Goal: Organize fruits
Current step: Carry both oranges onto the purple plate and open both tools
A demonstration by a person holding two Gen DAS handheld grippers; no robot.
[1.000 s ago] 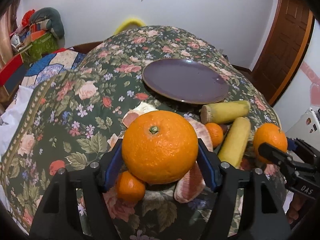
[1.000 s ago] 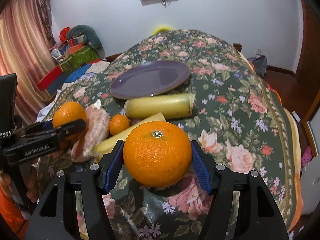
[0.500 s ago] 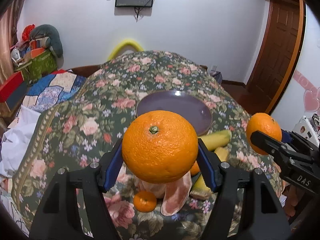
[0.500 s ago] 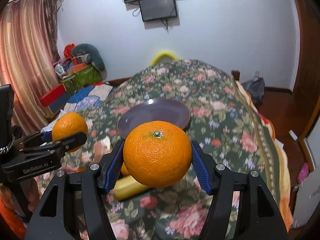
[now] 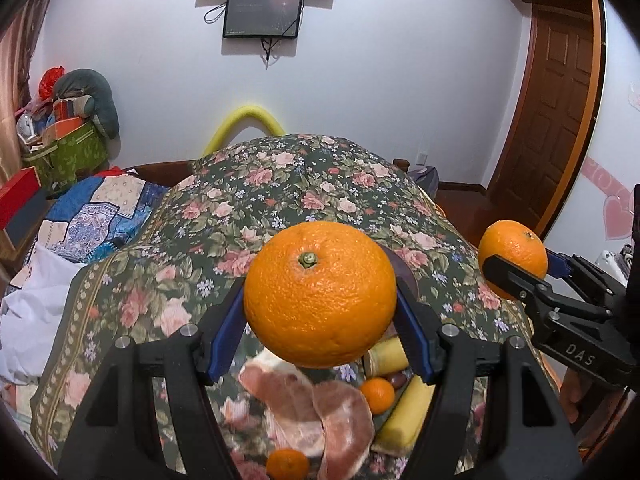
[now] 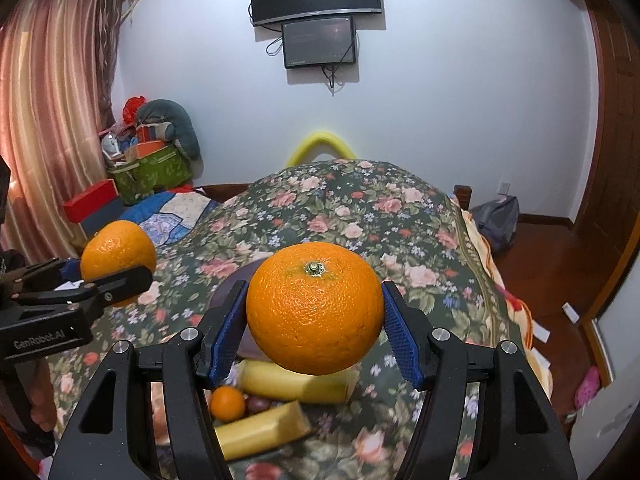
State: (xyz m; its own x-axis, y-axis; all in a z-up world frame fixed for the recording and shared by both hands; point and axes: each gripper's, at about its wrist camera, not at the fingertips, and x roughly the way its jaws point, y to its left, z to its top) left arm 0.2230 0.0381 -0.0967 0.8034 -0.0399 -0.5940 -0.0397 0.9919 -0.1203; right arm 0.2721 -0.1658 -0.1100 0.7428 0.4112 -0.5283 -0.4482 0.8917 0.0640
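My left gripper (image 5: 318, 304) is shut on a large orange (image 5: 320, 276) and holds it in the air above the flowered tablecloth (image 5: 280, 192). My right gripper (image 6: 316, 320) is shut on a second large orange (image 6: 314, 300), also lifted; in the left wrist view it (image 5: 520, 266) hangs at the right. A purple plate (image 6: 229, 289) shows only as a sliver behind each orange. Below lie pink pomelo segments (image 5: 320, 404), two yellow banana pieces (image 6: 296, 384), and small tangerines (image 5: 377, 395).
The table's right edge drops to a wooden floor (image 6: 552, 264) with a grey bag (image 6: 496, 220). A bed with a blue quilt (image 5: 100, 216) and piled boxes (image 5: 68, 148) stands to the left. A yellow chair back (image 5: 248, 120) rises behind the table's far end.
Both grippers have risen with their oranges and tipped up, so the table and loose fruit have sunk lower in view. The plate has slid behind the oranges. Neither grip has changed.
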